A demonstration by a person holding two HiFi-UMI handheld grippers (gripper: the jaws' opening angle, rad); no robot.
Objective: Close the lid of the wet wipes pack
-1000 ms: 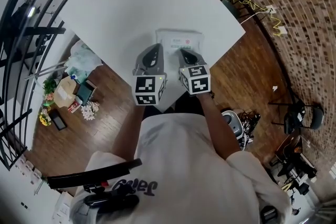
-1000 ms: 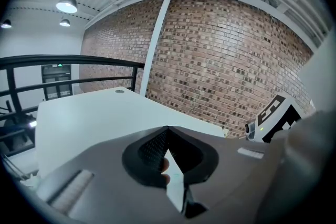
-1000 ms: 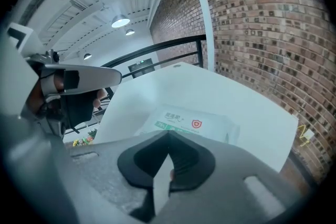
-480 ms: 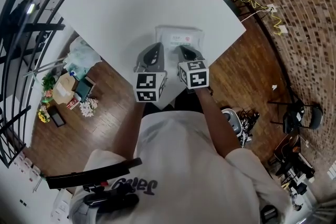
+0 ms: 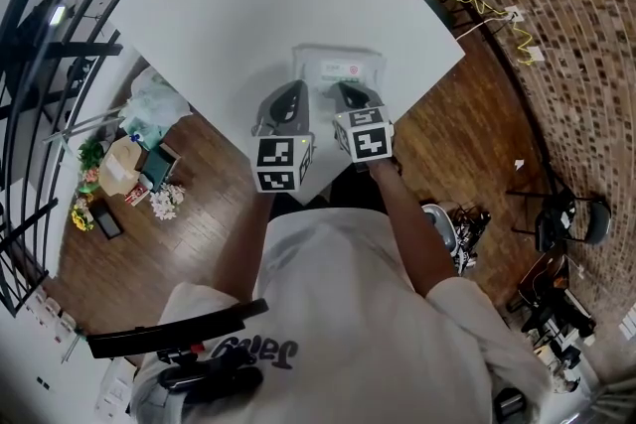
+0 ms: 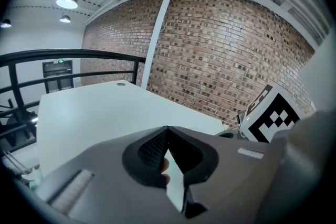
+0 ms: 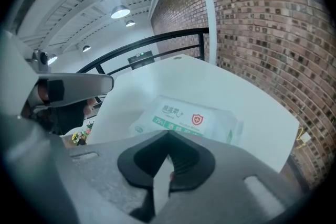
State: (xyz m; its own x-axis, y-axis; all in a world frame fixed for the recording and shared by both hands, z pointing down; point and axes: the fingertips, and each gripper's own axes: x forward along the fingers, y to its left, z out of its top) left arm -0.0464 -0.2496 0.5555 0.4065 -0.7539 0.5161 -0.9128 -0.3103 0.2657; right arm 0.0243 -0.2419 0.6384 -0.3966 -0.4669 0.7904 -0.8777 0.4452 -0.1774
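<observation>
Just ahead of the right hand-held gripper, wet wipes pack lies flat on the white desk. Right hand-held gripper clenched, empty. Left hand-held gripper alongside, also clenched on nothing. Pack likely light, soft, slick film, so it may slide. Lid probably stiffer: press there, steady a pack edge. Lid position unclear.

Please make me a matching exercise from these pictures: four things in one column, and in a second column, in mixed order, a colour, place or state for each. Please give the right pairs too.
Column one
1. wet wipes pack
2. table
3. wall
4. left gripper

Column two
A. red-brown brick
B. jaws together, nothing between them
C. plain white, carries the pack
D. lies flat, green print on top

Right pairs: 1-D, 2-C, 3-A, 4-B
</observation>
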